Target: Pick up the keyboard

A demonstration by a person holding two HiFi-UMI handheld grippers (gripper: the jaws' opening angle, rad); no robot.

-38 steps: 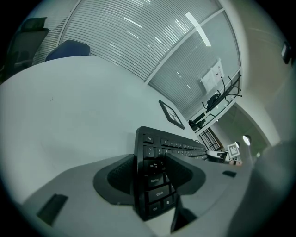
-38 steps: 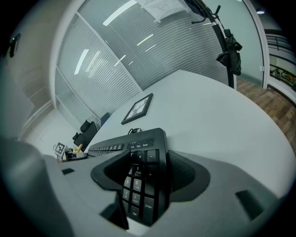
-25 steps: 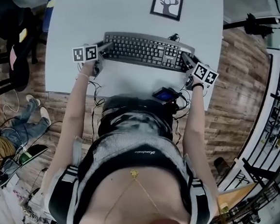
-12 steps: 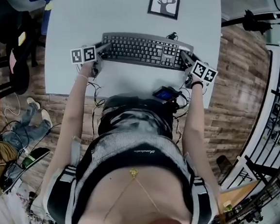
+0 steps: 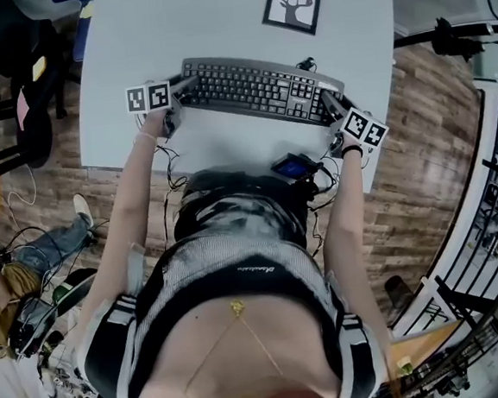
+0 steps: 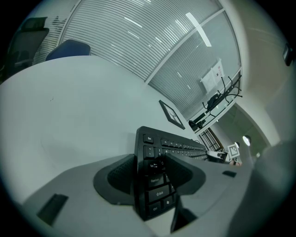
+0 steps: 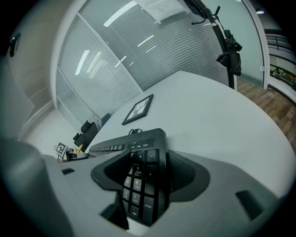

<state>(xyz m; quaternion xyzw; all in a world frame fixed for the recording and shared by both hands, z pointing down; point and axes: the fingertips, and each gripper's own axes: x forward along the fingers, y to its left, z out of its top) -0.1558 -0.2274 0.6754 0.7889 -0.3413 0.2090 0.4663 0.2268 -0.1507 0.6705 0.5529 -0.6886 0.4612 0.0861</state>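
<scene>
A black keyboard (image 5: 257,90) lies across the white table (image 5: 131,39), slanting from upper left to lower right in the head view. My left gripper (image 5: 181,88) is shut on the keyboard's left end (image 6: 155,178), one jaw above the keys and one beneath. My right gripper (image 5: 332,106) is shut on the keyboard's right end, the number pad (image 7: 141,183), clamped the same way. Each gripper's marker cube shows at the far end of the other gripper view. Whether the keyboard rests on the table or hangs just above it, I cannot tell.
A framed deer picture (image 5: 292,4) lies on the table beyond the keyboard. A cable (image 5: 308,63) comes off the keyboard's back edge. The table's front edge runs just before the person's arms. Chairs and bags stand on the wood floor (image 5: 417,136) at left.
Both grippers and the keyboard hold the same place as half a second ago. The view shifted slightly since one second ago. A person at the lower left floor has moved.
</scene>
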